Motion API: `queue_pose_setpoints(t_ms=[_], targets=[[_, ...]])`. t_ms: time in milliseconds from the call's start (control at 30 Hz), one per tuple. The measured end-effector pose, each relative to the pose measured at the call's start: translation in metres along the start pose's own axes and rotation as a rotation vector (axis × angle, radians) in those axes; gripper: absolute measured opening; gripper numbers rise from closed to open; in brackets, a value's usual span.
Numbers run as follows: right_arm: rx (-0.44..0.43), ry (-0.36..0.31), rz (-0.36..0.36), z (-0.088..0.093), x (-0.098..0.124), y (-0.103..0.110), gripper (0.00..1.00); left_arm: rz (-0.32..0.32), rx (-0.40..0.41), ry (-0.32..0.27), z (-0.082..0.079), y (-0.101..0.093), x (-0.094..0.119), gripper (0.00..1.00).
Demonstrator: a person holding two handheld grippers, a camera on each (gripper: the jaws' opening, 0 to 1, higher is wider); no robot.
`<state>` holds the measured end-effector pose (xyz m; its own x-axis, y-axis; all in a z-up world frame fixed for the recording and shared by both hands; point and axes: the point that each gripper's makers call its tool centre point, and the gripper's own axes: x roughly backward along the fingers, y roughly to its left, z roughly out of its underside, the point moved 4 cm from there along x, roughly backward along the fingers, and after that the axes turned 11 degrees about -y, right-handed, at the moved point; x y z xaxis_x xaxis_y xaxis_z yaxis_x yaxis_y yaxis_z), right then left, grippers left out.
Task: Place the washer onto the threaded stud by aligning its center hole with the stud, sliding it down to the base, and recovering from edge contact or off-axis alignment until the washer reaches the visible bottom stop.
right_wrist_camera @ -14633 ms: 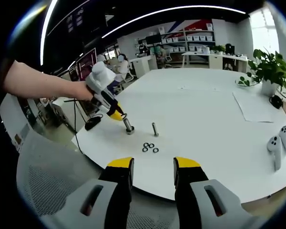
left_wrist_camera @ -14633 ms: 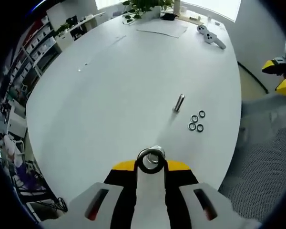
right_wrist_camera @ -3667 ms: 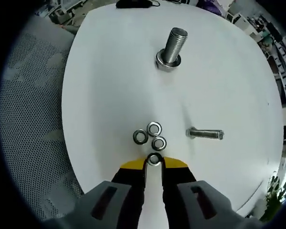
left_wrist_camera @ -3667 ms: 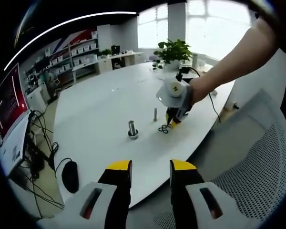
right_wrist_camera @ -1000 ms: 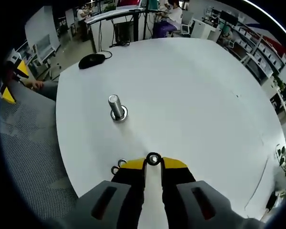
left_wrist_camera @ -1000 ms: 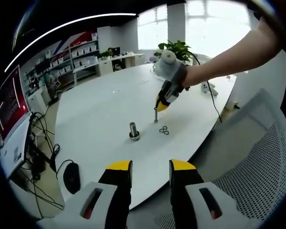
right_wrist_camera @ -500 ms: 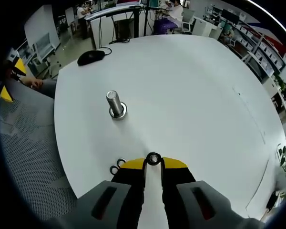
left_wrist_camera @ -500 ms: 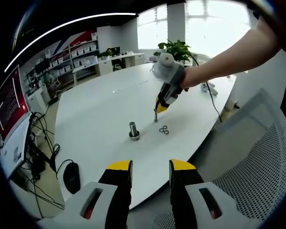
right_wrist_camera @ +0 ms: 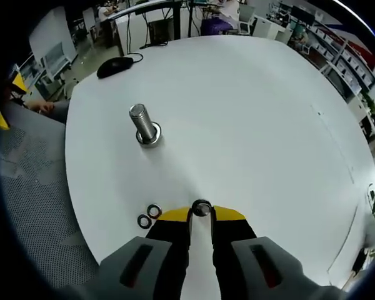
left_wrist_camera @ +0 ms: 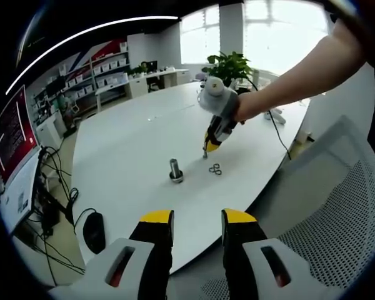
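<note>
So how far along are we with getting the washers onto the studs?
Done: the thick stud stands upright with a washer seated at its base. In hand: the right gripper is shut on a small washer, held over the thin stud, as the left gripper view shows. Left: sliding it down to the stop, then the spare washers lying loose on the table. The left gripper hangs open, away from the work.

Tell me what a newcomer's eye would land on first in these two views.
In the right gripper view, the right gripper is shut on a washer above the white table, with a thick upright bolt standing farther out on the table. In the left gripper view, a person's arm brings that gripper down over a slim stud, loose washers beside it.
</note>
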<state>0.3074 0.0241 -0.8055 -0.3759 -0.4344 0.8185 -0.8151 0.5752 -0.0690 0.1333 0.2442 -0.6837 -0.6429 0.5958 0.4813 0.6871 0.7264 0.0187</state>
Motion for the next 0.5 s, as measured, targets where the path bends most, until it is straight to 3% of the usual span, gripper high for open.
queue_pose_setpoints(t_ms=[500], targets=[[-0.008,0.028,0.002,0.016,-0.007,-0.001,0.14,-0.003,0.001,0.007,0.001,0.001,0.0,0.28]])
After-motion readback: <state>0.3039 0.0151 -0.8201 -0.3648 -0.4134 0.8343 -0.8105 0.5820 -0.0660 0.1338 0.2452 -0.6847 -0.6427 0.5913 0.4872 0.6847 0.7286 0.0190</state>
